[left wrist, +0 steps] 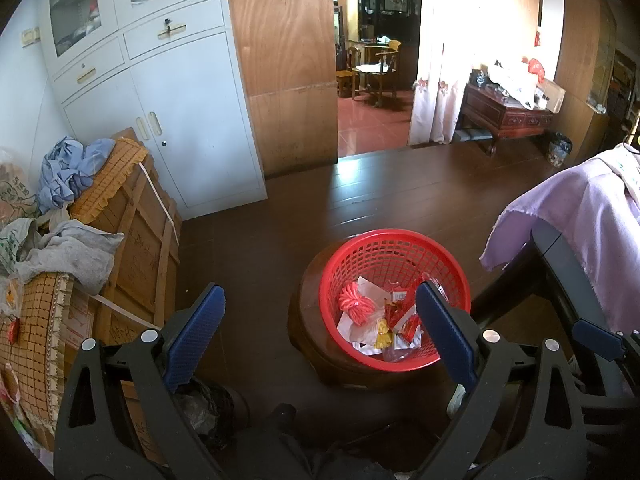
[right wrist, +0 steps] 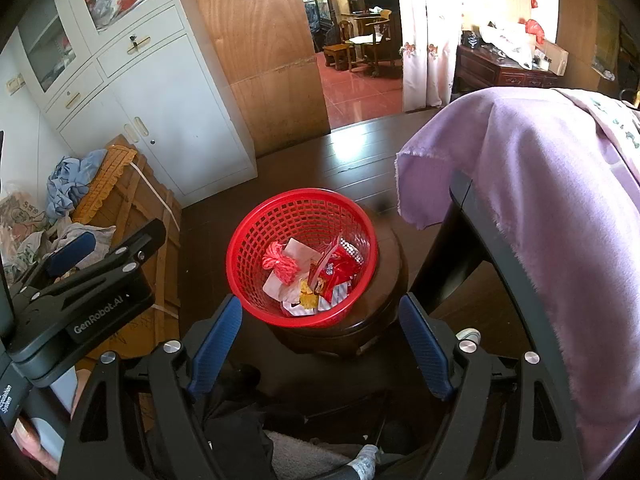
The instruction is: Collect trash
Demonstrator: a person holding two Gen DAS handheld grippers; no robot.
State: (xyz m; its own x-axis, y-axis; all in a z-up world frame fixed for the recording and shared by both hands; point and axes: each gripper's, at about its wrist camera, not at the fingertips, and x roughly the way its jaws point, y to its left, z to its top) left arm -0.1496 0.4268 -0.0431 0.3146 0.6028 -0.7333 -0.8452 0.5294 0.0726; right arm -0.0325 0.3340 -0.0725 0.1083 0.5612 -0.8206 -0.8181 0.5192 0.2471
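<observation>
A red mesh basket (left wrist: 394,300) is seen standing on a dark round wooden stool (left wrist: 320,344) on the dark plank floor (left wrist: 360,200). Inside the basket trash is gathered: a bundle of red string (left wrist: 354,306), white paper scraps (left wrist: 370,288), red snack wrappers (right wrist: 340,270) and a small yellow wrapper (left wrist: 383,334).

The left gripper (left wrist: 316,332) is held above the near side of the stool, its blue pads (left wrist: 196,332) set wide apart with nothing between them; the right-hand pad overlaps the basket's near rim in the view, though contact cannot be told. The right gripper (right wrist: 320,344) is likewise spread wide and empty, just near of the basket and apart from it.

To the right, a lilac cloth (right wrist: 520,184) is draped over a dark chair (right wrist: 472,220). To the left, a wooden crate (left wrist: 140,232) is piled with blue cloth (left wrist: 68,176) and woven mats (left wrist: 108,176), beside a white metal cabinet (left wrist: 180,112). At the far side, a doorway (left wrist: 372,60) is flanked by a pale curtain (left wrist: 444,60).
</observation>
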